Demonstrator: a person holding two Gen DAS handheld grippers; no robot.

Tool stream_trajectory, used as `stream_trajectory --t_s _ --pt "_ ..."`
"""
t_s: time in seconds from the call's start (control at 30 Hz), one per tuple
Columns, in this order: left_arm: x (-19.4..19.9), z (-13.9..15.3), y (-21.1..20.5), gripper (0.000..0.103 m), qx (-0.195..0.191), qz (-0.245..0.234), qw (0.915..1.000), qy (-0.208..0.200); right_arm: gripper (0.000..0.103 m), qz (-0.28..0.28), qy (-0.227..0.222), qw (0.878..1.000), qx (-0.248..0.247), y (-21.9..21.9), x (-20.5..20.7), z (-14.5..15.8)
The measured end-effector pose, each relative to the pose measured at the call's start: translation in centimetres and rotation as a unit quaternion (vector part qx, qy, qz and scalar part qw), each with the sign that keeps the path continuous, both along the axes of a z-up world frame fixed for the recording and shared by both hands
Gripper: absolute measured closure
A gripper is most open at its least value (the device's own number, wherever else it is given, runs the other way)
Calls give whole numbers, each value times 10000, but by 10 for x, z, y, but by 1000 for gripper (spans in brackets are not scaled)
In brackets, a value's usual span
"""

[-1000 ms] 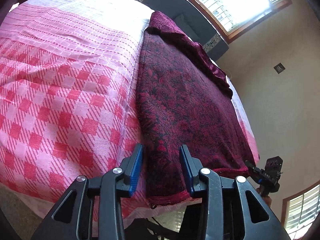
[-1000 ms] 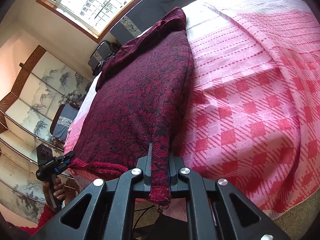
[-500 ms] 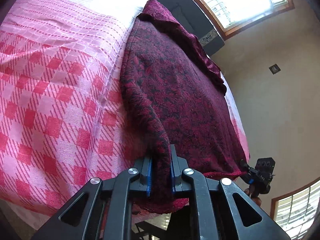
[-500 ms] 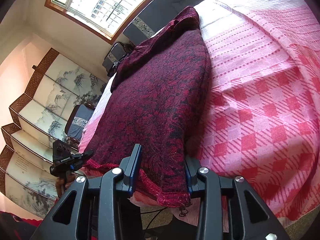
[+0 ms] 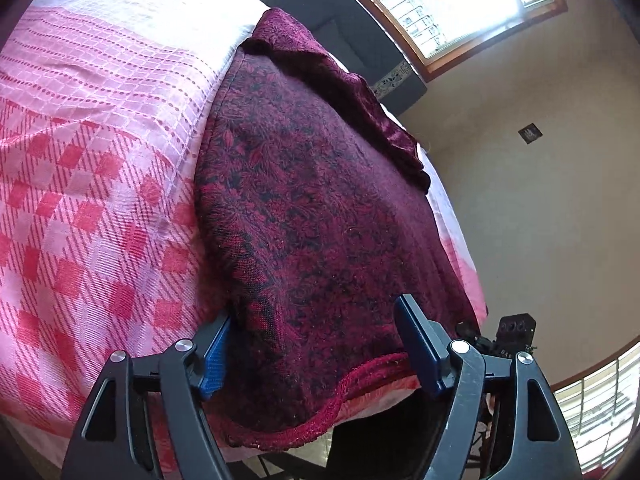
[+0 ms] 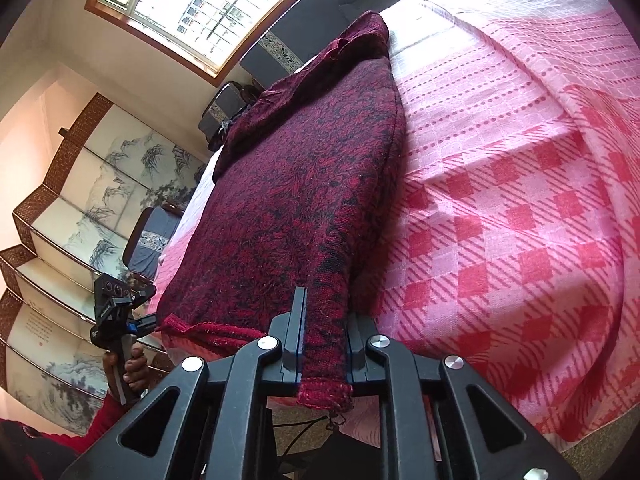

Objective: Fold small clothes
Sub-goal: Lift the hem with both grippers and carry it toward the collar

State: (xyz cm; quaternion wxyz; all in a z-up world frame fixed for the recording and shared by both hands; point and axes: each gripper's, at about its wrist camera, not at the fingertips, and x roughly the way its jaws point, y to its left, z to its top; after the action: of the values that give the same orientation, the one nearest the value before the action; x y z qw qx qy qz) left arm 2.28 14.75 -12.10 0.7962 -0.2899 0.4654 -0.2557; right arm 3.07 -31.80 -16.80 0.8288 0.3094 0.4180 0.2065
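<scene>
- The left gripper (image 5: 320,344) stands wide: its jaws have just been opening, and the blue pads (image 5: 418,344) sit apart on either side of the near hem without pressing on it.
- Between those pads lies the near corner of the dark red garment (image 5: 312,208), its bright red ribbed hem (image 5: 344,392) curling over the edge of the bed.
- The right gripper (image 6: 322,344) is narrow and clamped on the garment's other near corner; its jaws have just been closing, and a pinched strip of cloth (image 6: 326,364) runs between the fingers and hangs out below them.
- From that pinch, the garment's edge rises in a raised ridge (image 6: 340,240) above the bedspread.
- The garment (image 6: 304,168) lies spread lengthwise along the bed, patterned in red and black leaves, with a plainer maroon part (image 5: 328,76) bunched at the far end.
- It rests on a pink and white checked bedspread (image 5: 92,184), which covers the bed (image 6: 520,200).
- In the right wrist view, the left gripper (image 6: 120,312) shows at the far near corner, its handle held in a hand (image 6: 132,368) with a red sleeve (image 6: 100,420) below.
- Beyond the bed are a dark headboard (image 5: 340,28), a bright barred window (image 6: 208,0) and a folding screen painted with landscapes (image 6: 92,208).
</scene>
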Motion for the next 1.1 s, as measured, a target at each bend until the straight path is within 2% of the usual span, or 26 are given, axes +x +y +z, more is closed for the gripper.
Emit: stream_trajectory --t_s 0.03,0.07,0.1,0.13,0.23,0.33,0.5,0.6,0.83,1.1 --pt "-1 1 -2 33 100 25 9999 -16 87 -6 27 10000 2 -1 0 -1" --pt "0 0 -3 54 166 25 9999 28 87 -21 30 10000 18 -1 0 -3" --pt "1 -4 -5 87 206 -22 9997 147 87 -43 37 10000 47 -2 1 -3" --pt "3 -8 -4 93 286 11 9993 253 88 -67 49 9999 88 -3 1 -3" --pt "1 -14 5 93 200 212 9993 242 95 -138 155 9997 154 -5 2 -7" --pt "-3 -10 7 93 270 289 9991 134 96 -101 178 9996 174 -4 2 -6" --pt "-19 16 7 93 667 391 9961 -418 96 -90 76 9986 520 -8 -7 -4" --pt "-27 24 3 93 975 401 9926 -604 96 -74 53 9979 634 -8 -12 -5" --pt "-44 37 -15 93 1772 373 9779 -1045 96 -72 50 9980 627 -8 -21 -3" --pt "-55 47 -27 93 2405 333 9597 -1415 96 -70 98 9978 658 -9 -30 -3"
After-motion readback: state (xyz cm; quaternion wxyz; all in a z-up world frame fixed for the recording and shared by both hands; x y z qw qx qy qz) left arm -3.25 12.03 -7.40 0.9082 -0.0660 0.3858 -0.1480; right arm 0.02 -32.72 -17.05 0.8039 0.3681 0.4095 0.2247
